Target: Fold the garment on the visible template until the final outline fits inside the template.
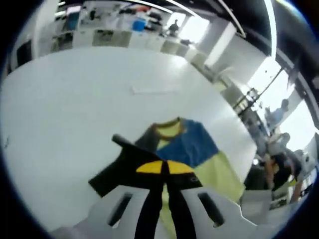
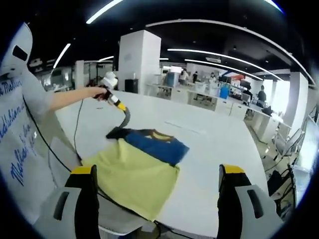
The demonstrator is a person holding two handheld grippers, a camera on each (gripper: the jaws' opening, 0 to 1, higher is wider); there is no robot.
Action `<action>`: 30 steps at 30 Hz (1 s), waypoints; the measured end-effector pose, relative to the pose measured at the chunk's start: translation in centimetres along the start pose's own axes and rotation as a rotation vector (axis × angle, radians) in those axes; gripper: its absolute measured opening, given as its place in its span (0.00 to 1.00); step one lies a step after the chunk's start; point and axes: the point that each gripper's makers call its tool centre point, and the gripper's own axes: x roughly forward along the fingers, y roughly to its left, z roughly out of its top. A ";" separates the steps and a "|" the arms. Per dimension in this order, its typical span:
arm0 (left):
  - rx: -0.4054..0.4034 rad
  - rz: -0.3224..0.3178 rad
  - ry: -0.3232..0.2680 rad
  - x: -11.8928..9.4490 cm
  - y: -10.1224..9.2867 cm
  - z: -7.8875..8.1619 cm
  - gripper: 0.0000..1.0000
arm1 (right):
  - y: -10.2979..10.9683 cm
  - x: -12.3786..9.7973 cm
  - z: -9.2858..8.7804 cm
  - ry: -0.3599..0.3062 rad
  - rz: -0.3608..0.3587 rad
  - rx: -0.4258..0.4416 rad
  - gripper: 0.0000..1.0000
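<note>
White tabletop in an open office carries the garment, a yellow, blue and dark shirt lying near its front edge. At the left of the right gripper view, the left gripper, held in a person's hand, has its fingers pinched on the garment's dark sleeve and lifts it off the surface. Further right in that view, the right gripper hangs above the garment's hem with its fingers spread wide, holding nothing.
</note>
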 end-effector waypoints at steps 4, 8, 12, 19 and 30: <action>0.006 -0.018 0.014 1.7 -1.2 0.2 0.00 | -0.5 -0.5 -0.3 0.002 -0.011 0.011 1.00; 0.021 -0.033 0.031 3.2 -2.6 0.5 0.00 | -1.2 -1.0 -0.8 0.006 -0.020 0.018 1.00; 0.030 -0.050 0.051 5.0 -3.8 0.7 0.00 | -1.8 -1.3 -1.1 0.008 -0.026 0.028 1.00; 0.049 -0.075 0.079 7.3 -5.6 0.9 0.00 | -2.7 -1.9 -1.9 0.020 -0.038 0.038 1.00; 0.094 -0.106 0.108 10.4 -8.9 2.3 0.00 | -4.5 -2.8 -3.2 0.044 -0.057 0.065 1.00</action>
